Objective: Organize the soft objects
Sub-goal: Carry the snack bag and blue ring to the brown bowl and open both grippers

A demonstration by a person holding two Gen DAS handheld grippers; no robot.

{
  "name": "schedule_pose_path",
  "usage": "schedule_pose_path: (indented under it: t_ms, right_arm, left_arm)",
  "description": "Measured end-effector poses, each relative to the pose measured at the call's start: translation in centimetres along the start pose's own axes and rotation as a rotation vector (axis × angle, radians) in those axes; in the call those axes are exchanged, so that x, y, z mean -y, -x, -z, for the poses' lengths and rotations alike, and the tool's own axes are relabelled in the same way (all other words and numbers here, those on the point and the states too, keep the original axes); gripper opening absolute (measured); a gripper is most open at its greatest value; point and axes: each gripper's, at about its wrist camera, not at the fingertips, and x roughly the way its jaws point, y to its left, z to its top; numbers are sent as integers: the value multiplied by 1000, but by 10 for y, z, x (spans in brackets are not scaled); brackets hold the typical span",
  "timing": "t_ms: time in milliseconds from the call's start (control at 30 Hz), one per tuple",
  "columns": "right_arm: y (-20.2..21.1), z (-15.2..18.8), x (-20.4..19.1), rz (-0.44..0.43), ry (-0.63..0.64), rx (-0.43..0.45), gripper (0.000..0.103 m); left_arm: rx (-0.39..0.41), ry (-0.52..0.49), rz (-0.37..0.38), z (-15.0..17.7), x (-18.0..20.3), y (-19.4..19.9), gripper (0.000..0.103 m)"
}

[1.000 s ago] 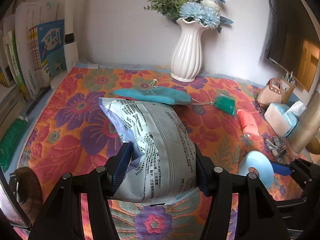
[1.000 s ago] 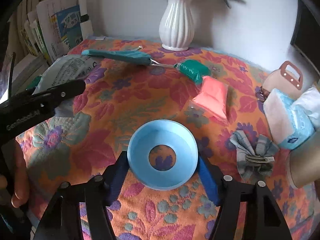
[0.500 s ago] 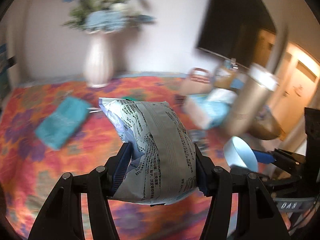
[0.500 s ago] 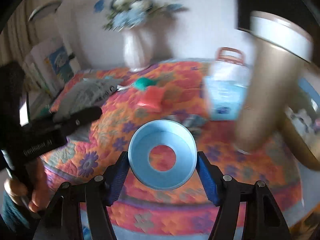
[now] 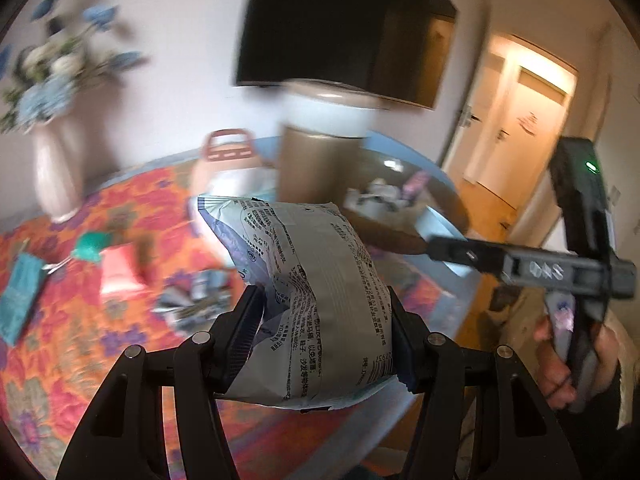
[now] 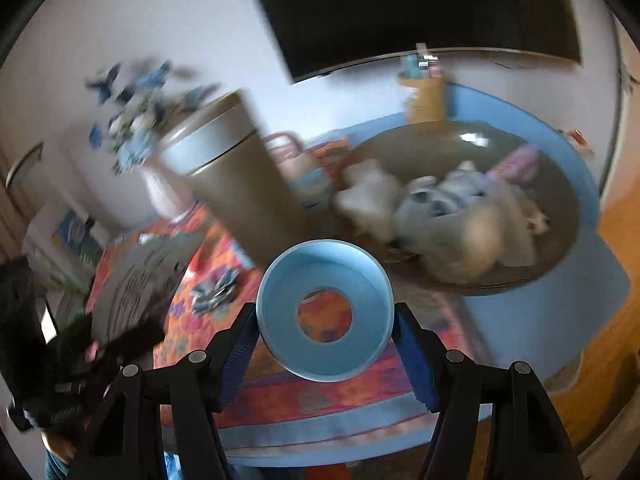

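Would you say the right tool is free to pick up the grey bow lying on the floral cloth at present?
Probably not: the right tool is shut on the blue ring, so the grey bow stays out of its grasp.

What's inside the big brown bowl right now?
The brown bowl holds a blurred heap of pale soft items, with something pink at the back. Anything beneath the heap is covered.

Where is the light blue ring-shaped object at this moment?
In the right wrist view the light blue ring sits clamped between the right gripper fingers, low centre, held above the floral cloth, just in front of the brown basin of soft items.
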Motion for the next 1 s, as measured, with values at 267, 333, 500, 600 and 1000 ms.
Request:
schedule_pose_path:
  t_ms: [267, 333, 500, 600, 1000]
  right_arm:
    - [24, -30, 61, 42, -117, 89, 66]
    - [27, -45, 74, 38, -135, 109, 66]
    - [19, -87, 102, 65, -203, 146, 66]
    - [4, -113, 120, 103, -233, 146, 66]
    - [-55, -174, 139, 167, -179, 71, 68]
  left_arm:
    - [11, -105, 103, -38, 71, -30, 56]
    - [24, -100, 100, -52, 82, -41, 56]
    - [50, -72, 11, -88, 99, -81, 56]
    - [66, -47, -93, -104, 109, -108, 56]
    - [53, -141, -197, -118, 121, -160, 84]
